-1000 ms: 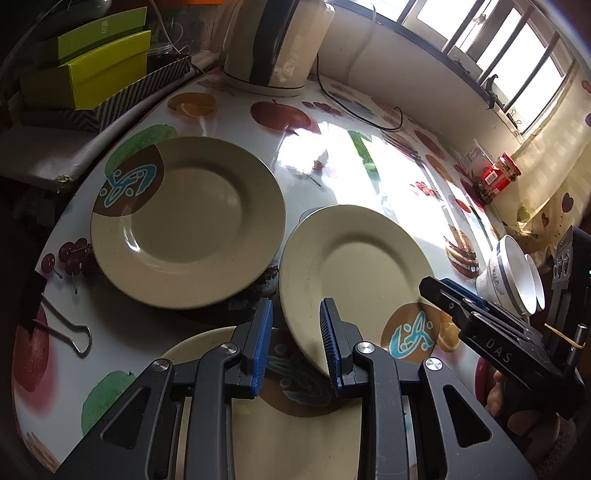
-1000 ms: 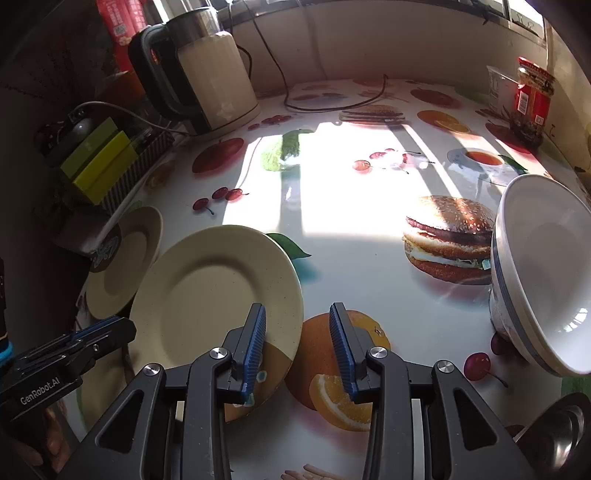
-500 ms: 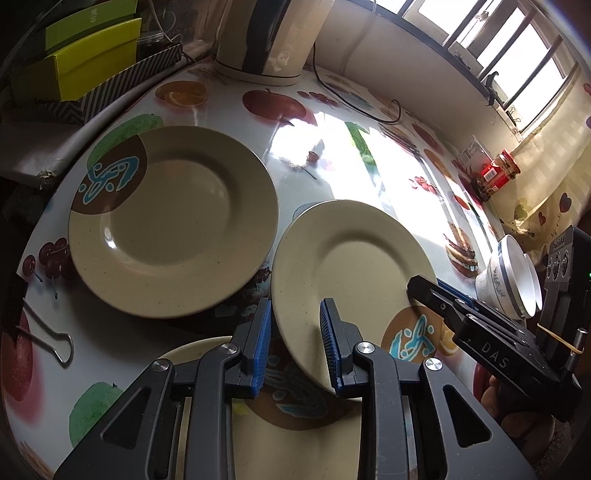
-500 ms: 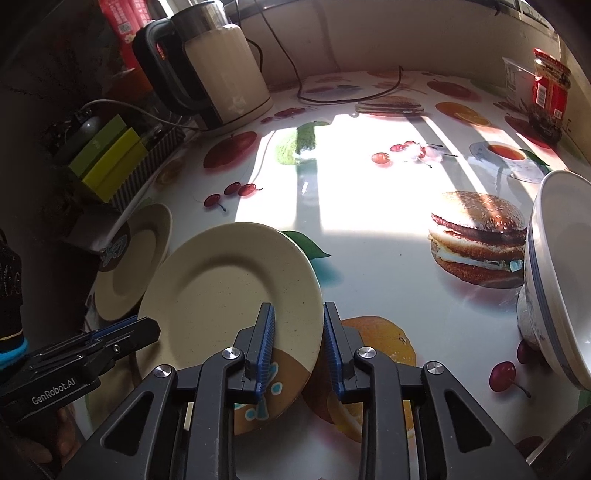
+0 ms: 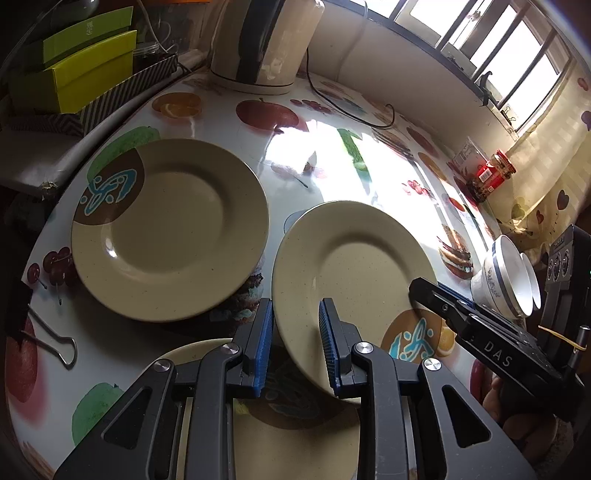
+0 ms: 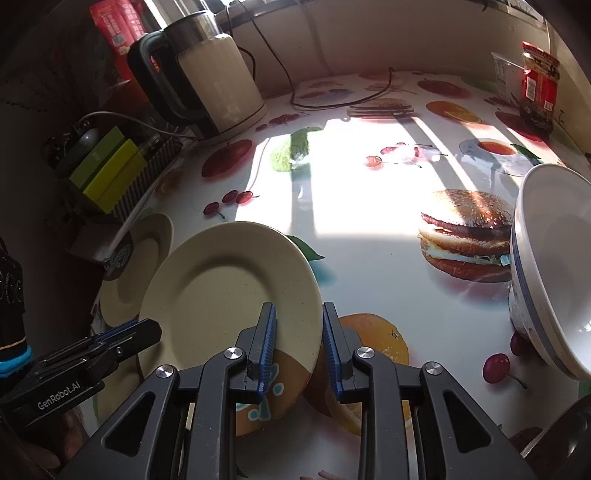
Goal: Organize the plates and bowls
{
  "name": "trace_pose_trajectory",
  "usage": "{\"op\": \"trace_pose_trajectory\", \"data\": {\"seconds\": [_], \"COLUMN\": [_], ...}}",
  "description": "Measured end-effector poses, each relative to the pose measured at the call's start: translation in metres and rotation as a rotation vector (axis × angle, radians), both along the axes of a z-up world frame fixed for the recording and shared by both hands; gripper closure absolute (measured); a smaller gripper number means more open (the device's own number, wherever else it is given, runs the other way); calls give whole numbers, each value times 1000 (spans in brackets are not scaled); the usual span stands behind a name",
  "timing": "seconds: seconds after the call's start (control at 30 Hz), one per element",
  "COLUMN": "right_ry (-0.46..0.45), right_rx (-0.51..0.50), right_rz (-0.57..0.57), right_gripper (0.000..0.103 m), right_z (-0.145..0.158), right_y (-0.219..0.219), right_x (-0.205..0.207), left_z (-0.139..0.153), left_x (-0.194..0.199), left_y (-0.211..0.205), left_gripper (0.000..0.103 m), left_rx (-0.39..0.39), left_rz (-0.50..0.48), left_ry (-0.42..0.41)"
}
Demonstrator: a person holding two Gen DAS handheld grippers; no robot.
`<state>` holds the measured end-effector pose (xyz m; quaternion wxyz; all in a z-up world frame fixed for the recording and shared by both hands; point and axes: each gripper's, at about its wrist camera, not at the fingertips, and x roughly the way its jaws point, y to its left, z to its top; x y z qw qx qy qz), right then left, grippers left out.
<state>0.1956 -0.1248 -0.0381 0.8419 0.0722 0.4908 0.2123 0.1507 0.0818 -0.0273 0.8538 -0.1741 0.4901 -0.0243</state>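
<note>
Only left view shows 3rd plate under left claw.

window sunlight | tabletop glare | dark, warped fisheye edges

Two brand marks can be read, each on the body of a handheld gripper as seen from the other one's camera. In the left wrist view, white capitals "DAS" stand on the black side of the right gripper, at the near right of the scene. In the right wrist view, "GenRobot.AI" is printed in pale letters on the black body of the left gripper, at the near left. The red label of the jar at the far right of the worktop and the red packet at the far left carry print too small to make out.
</note>
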Motion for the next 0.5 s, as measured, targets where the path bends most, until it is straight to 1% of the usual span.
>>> {"op": "trace_pose_trajectory", "data": {"seconds": [0.27, 0.33, 0.5], "right_ry": [-14, -19, -32], "right_rx": [5, 8, 7], "right_rz": [18, 25, 50], "right_gripper": [79, 79, 79], "right_z": [15, 18, 26], "right_y": [3, 5, 12], "right_x": [-15, -20, -36], "left_z": [13, 16, 21], "left_x": [-13, -19, -35], "left_y": [5, 5, 13], "left_gripper": [77, 77, 77], "left_rx": [8, 21, 24], "left_rz": [9, 10, 22], "left_ry": [-22, -31, -46]}}
